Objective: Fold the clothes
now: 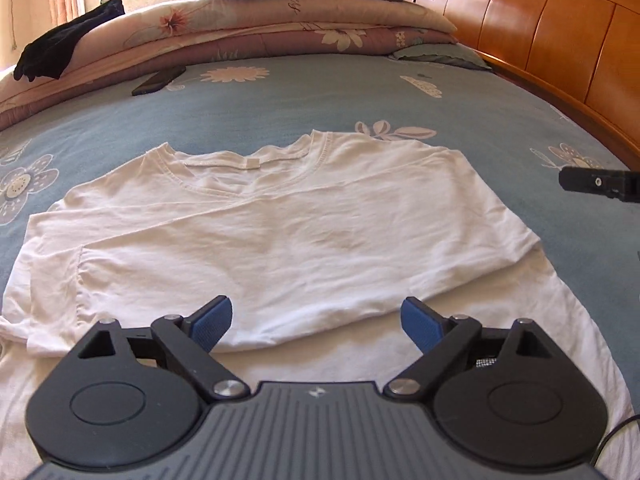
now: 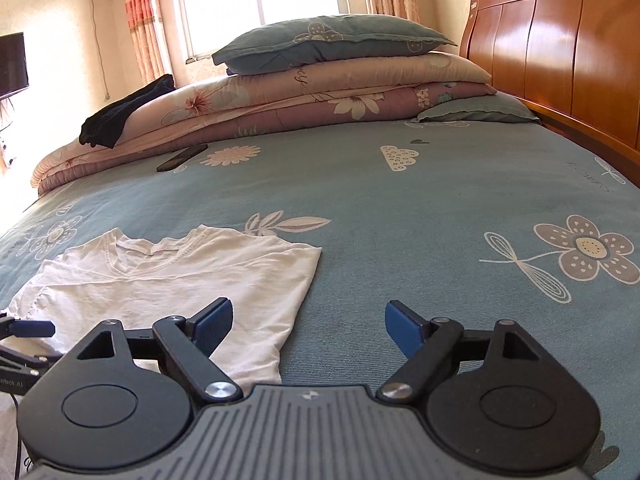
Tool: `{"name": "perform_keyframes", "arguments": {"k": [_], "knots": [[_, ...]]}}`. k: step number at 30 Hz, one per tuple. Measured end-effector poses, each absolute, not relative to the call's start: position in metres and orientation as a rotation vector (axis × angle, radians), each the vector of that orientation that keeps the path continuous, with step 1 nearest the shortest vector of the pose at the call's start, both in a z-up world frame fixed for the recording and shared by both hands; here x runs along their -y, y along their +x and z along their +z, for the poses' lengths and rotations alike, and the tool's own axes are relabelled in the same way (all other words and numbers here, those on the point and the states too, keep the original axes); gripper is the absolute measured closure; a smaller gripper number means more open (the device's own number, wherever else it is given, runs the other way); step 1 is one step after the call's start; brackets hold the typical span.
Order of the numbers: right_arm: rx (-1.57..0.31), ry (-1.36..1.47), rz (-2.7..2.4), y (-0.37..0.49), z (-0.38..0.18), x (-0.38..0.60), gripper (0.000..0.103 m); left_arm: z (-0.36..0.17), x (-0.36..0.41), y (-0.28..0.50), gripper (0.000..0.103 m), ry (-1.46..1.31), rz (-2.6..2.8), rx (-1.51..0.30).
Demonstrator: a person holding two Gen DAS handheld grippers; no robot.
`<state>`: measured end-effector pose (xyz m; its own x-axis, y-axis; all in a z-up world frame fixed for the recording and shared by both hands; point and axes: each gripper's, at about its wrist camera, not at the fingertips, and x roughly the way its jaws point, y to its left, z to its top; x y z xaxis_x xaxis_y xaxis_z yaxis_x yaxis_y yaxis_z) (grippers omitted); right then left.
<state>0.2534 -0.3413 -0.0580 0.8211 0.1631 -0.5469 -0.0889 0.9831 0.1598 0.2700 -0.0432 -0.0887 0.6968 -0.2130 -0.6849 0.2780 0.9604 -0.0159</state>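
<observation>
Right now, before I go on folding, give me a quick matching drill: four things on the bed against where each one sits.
Things:
1. white T-shirt
2. phone
3. dark garment
4. blue pillow

Places:
A. on top of the stacked quilts
B. draped over the quilts' left end
C. flat on the sheet just in front of the quilts
D. spread on the sheet nearest the grippers

Pairs: 1-D, 2-C, 3-B, 4-A

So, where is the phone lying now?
In both views the phone lies far back left on the blue sheet, beside the folded quilts.
</observation>
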Motion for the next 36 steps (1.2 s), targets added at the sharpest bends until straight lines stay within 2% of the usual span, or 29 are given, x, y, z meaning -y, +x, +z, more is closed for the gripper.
{"name": "perform_keyframes", "arguments": {"k": [2,7,13,19,22,26,28,36], "knots": [[-0.601,0.110,0.156,0.255,-0.062,0.331,0.016,-0.084,0.028,0.277,0.011,0.094,-0.235,-0.695],[-0.610,0.030,0.194,0.258,-0.072,0.307,0.016,-0.112,-0.013,0.321,0.012,0.021,-0.135,-0.804],[-0.605,-0.013,0.204,0.251,-0.074,0.296,0.016,-0.094,-0.072,0.303,0.011,-0.267,-0.105,-0.687],[-0.624,-0.052,0.173,0.261,-0.064,0.261,0.011,-0.080,-0.110,0.278,0.009,-0.246,-0.056,-0.484],[-0.681,-0.088,0.207,0.287,-0.053,0.216,0.011,-0.074,-0.143,0.279,0.009,-0.240,0.069,-0.470],[-0.718,-0.155,0.267,0.318,-0.054,0.140,0.005,-0.082,-0.175,0.283,0.008,-0.284,0.168,-0.535],[-0.745,-0.183,0.280,0.325,-0.061,0.106,0.005,-0.086,-0.185,0.286,0.008,-0.302,0.190,-0.566],[-0.767,-0.234,0.250,0.296,-0.098,0.038,0.000,-0.090,-0.172,0.286,0.008,-0.275,0.071,-0.639]]}}
